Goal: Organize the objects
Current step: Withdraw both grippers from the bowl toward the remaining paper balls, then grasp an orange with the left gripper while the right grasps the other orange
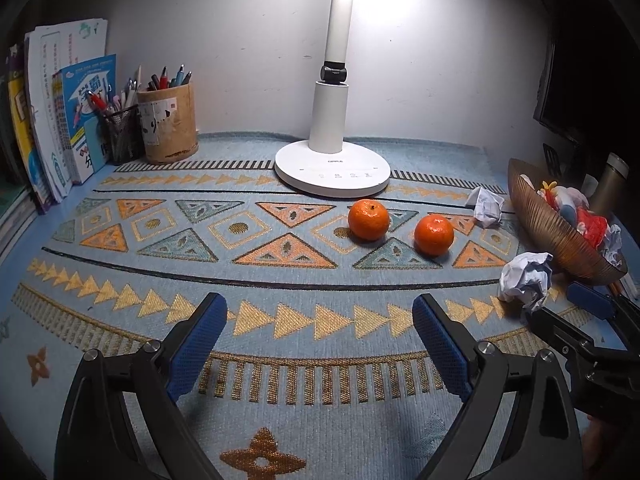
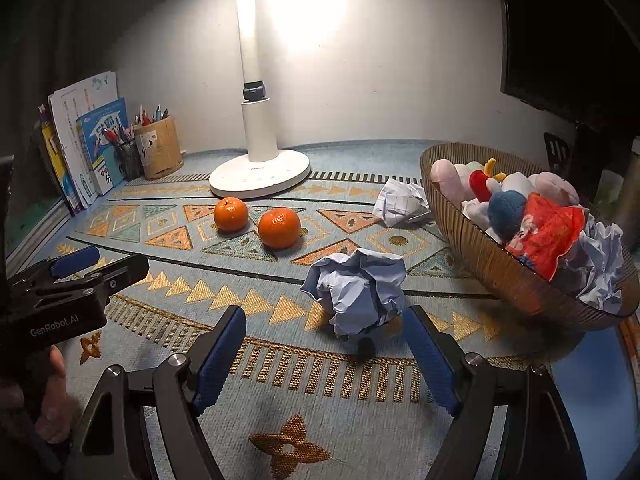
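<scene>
Right hand-held gripper (image 2: pixel 324 344) spread, crumpled paper (image 2: pixel 357 290) just beyond, bowl rim (image 2: pixel 472 236) close right, left hand-held gripper (image 1: pixel 320 336) spread.

bare mat (image 1: pixel 168 264) lies open left; oranges (image 1: pixel 368 219), crumpled paper (image 2: pixel 360 288) and bowl (image 2: pixel 492 264) crowd right.

White desk lamp (image 1: pixel 332 164) lit at 12 o'clock on patterned tabletop cloth (image 1: pixel 160 240). At 10 o'clock, bamboo pen holder (image 1: pixel 170 124) beside mesh pen cup (image 1: pixel 122 134), books (image 1: pixel 60 120) upright further left. Dark monitor (image 2: pixel 560 40) at 2 o'clock.
</scene>
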Available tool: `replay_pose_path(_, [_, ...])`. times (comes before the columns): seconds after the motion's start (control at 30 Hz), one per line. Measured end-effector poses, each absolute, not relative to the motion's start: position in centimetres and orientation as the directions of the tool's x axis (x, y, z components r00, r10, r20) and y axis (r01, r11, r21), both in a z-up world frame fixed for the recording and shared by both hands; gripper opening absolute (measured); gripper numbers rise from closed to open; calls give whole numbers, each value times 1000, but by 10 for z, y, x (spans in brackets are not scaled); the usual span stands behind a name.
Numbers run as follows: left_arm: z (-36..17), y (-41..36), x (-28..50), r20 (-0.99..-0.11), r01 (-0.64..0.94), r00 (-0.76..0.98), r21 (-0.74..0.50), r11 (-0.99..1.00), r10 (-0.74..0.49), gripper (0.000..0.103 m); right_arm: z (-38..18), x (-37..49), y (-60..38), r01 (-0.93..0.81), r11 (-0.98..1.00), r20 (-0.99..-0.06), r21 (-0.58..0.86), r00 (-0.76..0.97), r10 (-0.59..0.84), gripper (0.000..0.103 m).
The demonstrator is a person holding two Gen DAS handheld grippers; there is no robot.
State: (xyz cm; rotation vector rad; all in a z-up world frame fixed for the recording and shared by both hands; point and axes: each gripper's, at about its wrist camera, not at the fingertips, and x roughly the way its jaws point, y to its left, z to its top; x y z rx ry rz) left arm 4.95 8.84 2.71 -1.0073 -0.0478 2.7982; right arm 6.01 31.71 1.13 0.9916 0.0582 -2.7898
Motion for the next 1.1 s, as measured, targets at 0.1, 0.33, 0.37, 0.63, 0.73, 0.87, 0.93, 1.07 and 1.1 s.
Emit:
replay_pose_path(0.1, [27,88,46,-643,-161,-743,-99,-982,186,94,13,58,317,191,-981,-635,30,-755,-167,80])
replay_pose_path(0.33, [46,93,15,-665,-232,-720,-38,-972,198,94,45,20,294,249,-968,-677,12,-711,-191,78])
replay_pose_path(0.37, [48,93,5,-674,-247,-709,-38,-968,207,94,47,8,288,258,-966,-700,4,-689,-187,77])
replay_pose_path(0.63, [32,98,-56,-719,-338,-634,-76,-938,286,93,19,-70,280,266,-950,-810,162,-515,-282,58])
replay_pose_path(0.73, [21,105,-73,-740,-358,-604,-80,-930,296,86,8,-85,276,267,-949,-832,169,-477,-282,50])
replay_pose_path(0.87, [11,106,-87,-752,-388,-572,-103,-916,328,82,-3,-100,276,269,-946,-849,179,-444,-287,50])
replay_pose_path(0.93, [10,106,-91,-746,-404,-562,-130,-906,357,81,-4,-104,276,281,-941,-848,189,-437,-301,50])
replay_pose_path(1.07, [8,106,-107,-757,-413,-508,-203,-888,410,81,-6,-108,272,313,-939,-856,140,-439,-274,49])
replay_pose_path(1.1, [8,107,-110,-760,-418,-497,-213,-883,419,81,-8,-108,271,322,-938,-857,130,-439,-270,49])
